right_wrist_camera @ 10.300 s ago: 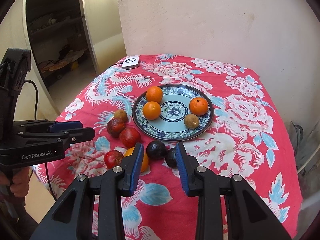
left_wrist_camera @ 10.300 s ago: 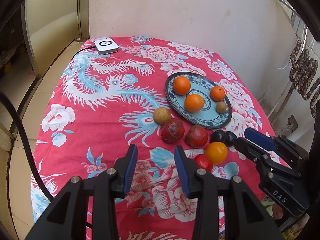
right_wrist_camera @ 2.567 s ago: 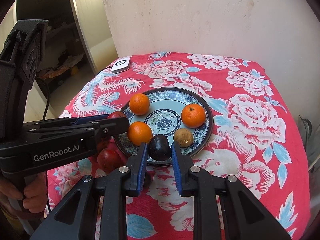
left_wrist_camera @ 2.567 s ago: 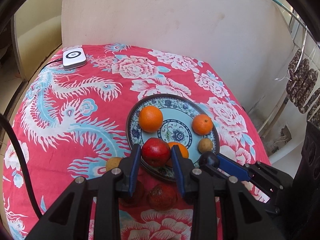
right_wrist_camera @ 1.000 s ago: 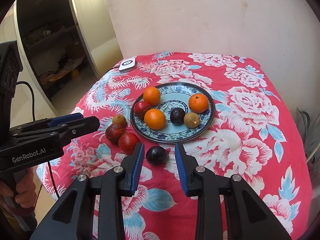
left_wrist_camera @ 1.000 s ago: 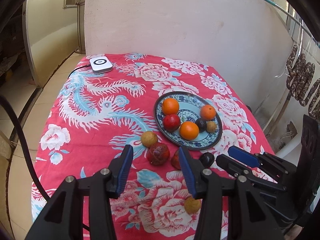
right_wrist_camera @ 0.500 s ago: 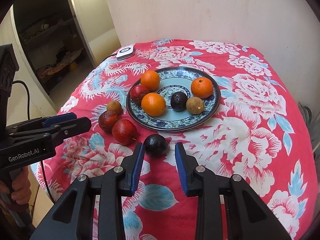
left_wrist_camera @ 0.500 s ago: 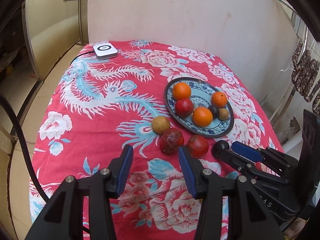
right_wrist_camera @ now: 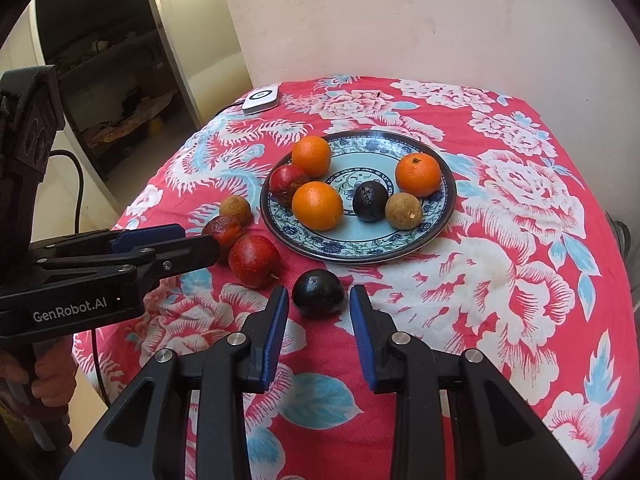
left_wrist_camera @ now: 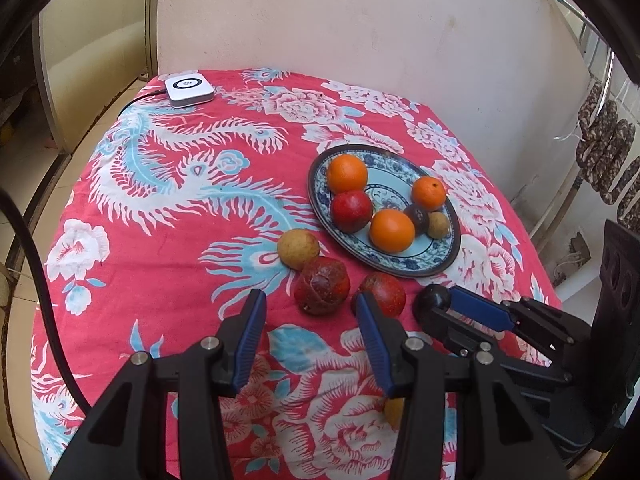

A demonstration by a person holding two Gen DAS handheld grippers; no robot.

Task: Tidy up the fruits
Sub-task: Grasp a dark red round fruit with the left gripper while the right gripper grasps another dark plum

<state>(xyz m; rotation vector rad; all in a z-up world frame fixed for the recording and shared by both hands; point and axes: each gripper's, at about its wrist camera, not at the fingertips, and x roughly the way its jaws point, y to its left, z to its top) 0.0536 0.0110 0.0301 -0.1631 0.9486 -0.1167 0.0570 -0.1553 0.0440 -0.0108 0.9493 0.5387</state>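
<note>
dark fruit [right_wrist_camera: 318,293] sits on the worktop near the plate [right_wrist_camera: 436,232] | dead ahead of right gripper [right_wrist_camera: 319,312], jaws apart either side | left gripper [left_wrist_camera: 308,320] jaws apart too, facing red fruit [left_wrist_camera: 322,285]

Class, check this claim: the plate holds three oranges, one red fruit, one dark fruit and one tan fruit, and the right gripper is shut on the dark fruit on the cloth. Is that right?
Not quite. The right gripper is open: its jaws stand on either side of the dark fruit on the cloth with gaps showing, as the right wrist view shows. The count on the plate is right.
</note>
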